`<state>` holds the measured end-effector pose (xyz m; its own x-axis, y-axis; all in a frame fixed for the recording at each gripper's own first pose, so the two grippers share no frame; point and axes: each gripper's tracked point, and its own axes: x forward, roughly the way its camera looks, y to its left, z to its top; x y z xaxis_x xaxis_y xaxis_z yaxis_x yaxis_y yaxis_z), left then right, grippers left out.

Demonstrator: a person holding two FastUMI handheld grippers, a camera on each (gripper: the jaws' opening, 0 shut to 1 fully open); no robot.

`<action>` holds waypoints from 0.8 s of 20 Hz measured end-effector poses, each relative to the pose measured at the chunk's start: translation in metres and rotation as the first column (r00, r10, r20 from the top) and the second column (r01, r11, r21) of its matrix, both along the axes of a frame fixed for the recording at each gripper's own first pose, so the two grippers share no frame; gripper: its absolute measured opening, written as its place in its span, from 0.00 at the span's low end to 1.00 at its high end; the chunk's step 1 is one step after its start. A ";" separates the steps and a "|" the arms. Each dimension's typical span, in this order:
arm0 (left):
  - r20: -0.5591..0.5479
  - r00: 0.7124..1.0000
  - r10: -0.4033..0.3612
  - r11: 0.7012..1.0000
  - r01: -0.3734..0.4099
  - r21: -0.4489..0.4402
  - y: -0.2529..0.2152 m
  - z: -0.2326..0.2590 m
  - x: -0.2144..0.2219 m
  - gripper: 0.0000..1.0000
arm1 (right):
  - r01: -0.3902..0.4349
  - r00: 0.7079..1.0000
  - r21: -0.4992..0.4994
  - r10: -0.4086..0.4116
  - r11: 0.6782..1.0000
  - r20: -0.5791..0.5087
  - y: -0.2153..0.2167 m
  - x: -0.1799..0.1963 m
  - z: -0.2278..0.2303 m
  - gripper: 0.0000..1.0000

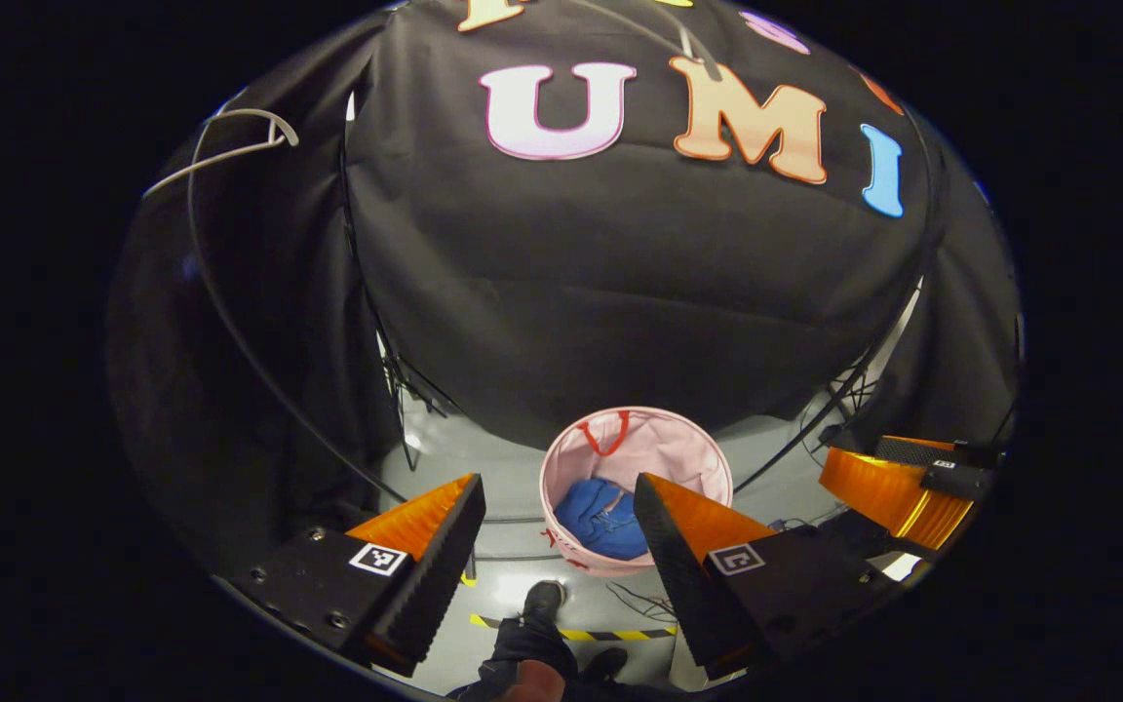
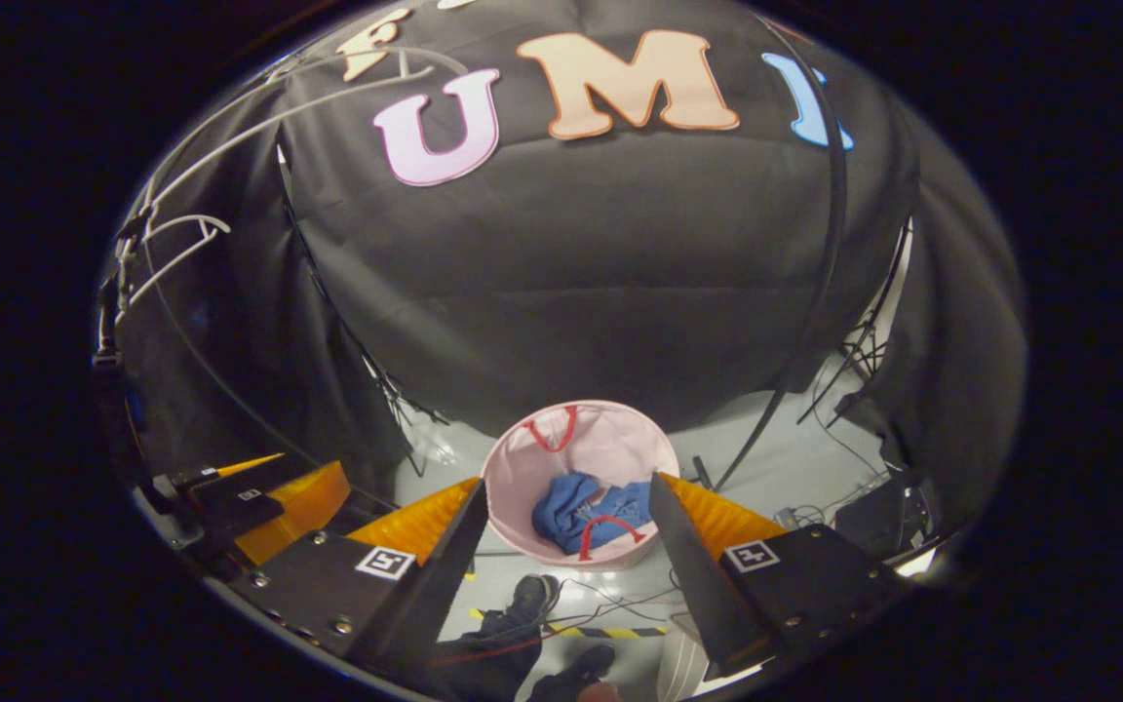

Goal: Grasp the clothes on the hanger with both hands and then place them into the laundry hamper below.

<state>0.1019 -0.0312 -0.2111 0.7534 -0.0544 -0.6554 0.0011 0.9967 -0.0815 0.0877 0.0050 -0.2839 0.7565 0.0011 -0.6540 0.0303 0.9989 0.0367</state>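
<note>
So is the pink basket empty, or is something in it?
Not empty. The pink hamper has crumpled blue clothes lying at its bottom, and both grippers are open above it.

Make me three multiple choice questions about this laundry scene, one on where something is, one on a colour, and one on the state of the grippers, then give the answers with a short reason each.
1. Where does the blue garment lie?
A. on the white hanger
B. inside the pink hamper
C. on the floor beside the hamper

2. What colour are the hamper's handles?
A. red
B. green
C. white

3. How do the left gripper and right gripper stand?
A. both shut on the garment
B. one open, one shut
C. both open and empty

Answers:
1. B, the blue cloth sits bunched on the bottom within the pink walls, while the white hanger hangs bare up at the left.
2. A, a red loop shows at the far rim and another at the near rim.
3. C, each pair of fingers stands wide apart above the hamper with nothing between them.
</note>
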 end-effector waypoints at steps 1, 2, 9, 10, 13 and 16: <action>0.018 1.000 0.001 1.000 -0.001 0.001 0.000 0.009 -0.004 0.96 | -0.005 1.000 -0.006 0.005 1.000 0.022 0.000 -0.002 0.011 1.00; 0.040 0.999 0.005 1.000 -0.005 0.000 -0.002 0.020 -0.004 0.96 | -0.011 0.999 -0.011 0.011 1.000 0.044 0.000 -0.004 0.023 1.00; 0.181 0.983 0.007 1.000 -0.005 -0.014 -0.004 0.098 -0.004 0.96 | -0.018 0.980 0.007 0.016 1.000 0.197 0.014 -0.017 0.099 0.94; 0.197 0.980 0.010 1.000 -0.005 -0.025 -0.005 0.109 -0.005 0.96 | -0.018 0.976 0.015 0.015 1.000 0.216 0.017 -0.019 0.111 0.99; 0.240 0.971 0.006 1.000 0.002 -0.030 0.002 0.139 -0.007 0.93 | 0.002 0.962 0.032 -0.010 0.999 0.273 0.024 -0.022 0.141 0.99; 0.274 0.962 -0.002 1.000 0.006 -0.012 0.014 0.168 -0.009 0.93 | -0.001 0.946 0.003 0.000 1.000 0.323 0.025 -0.022 0.168 0.99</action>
